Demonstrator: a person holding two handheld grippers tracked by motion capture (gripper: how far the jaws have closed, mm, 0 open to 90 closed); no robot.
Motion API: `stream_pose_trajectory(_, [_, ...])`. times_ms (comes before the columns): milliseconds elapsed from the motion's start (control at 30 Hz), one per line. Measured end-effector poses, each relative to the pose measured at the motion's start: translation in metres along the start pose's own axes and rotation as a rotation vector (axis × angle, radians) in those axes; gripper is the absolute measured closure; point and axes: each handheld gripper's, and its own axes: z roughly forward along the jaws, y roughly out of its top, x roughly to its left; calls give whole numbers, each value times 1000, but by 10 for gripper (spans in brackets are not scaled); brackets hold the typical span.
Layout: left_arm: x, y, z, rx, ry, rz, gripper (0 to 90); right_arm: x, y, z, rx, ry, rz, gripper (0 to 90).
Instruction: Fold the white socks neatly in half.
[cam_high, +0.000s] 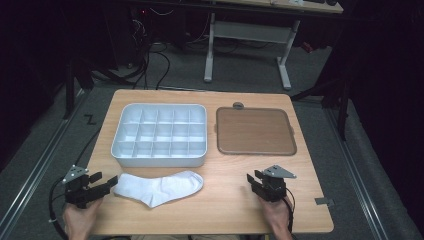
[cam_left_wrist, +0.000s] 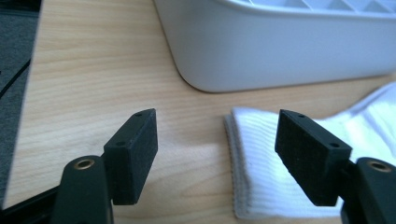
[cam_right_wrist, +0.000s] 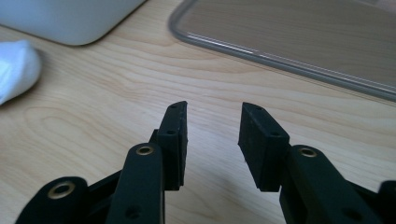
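While open, fingers (cam_left_wrist: 135, 154) straddle sock (cam_left_wrist: 261, 177).

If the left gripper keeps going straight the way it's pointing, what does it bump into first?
Probably the white sock. The left gripper has open jaws, and the sock's cuff edge already lies just ahead of its right jaw. Past that stands the white divided tray. How near the jaw is to the sock is hard to judge.
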Motion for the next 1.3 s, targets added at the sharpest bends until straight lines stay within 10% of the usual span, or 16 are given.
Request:
stream_pose_trajectory(800, [-13,-21,10,60,30,18,378,97,30,46,29,259,-186,608])
stream_pose_trajectory(1300, [-14,-30,15,72,50,59,443,110,34,77,93,286,-172,663])
